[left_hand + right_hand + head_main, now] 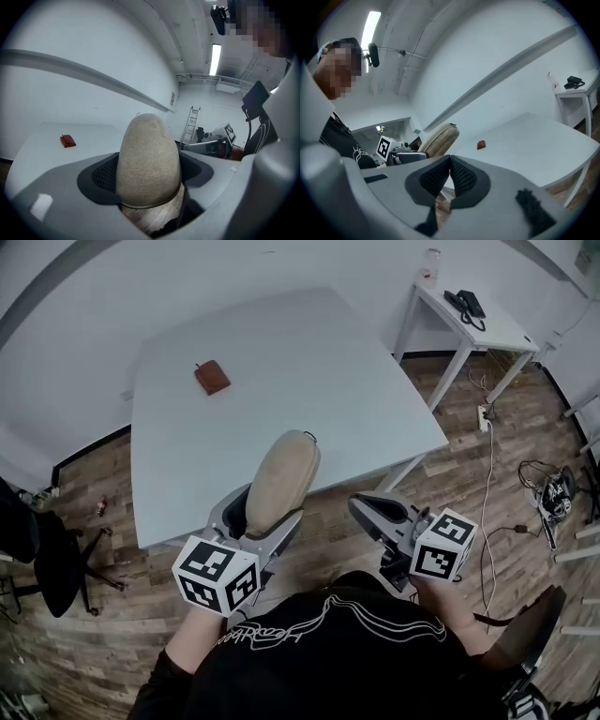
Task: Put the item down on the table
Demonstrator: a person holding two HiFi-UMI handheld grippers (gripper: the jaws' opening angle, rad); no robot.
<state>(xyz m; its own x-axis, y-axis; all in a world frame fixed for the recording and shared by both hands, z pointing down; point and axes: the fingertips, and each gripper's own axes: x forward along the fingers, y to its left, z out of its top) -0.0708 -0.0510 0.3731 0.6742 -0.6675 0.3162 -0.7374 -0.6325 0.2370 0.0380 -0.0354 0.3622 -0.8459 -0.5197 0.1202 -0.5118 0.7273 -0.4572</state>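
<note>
Item point(281, 482), beige and oblong, is clamped by left gripper point(262, 517) at lower centre, presumably for set-down on table point(309, 371); right gripper point(367, 510) is closed, empty.

The item point(281, 482) is speckled beige, the table point(309, 381) white.

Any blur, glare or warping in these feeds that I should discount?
Head view: sharp, evenly lit, room edges bowed. Left gripper view: heavy fisheye, item looms large, ceiling light glares. Right gripper view: dark vignetted corners, table in focus.
</note>
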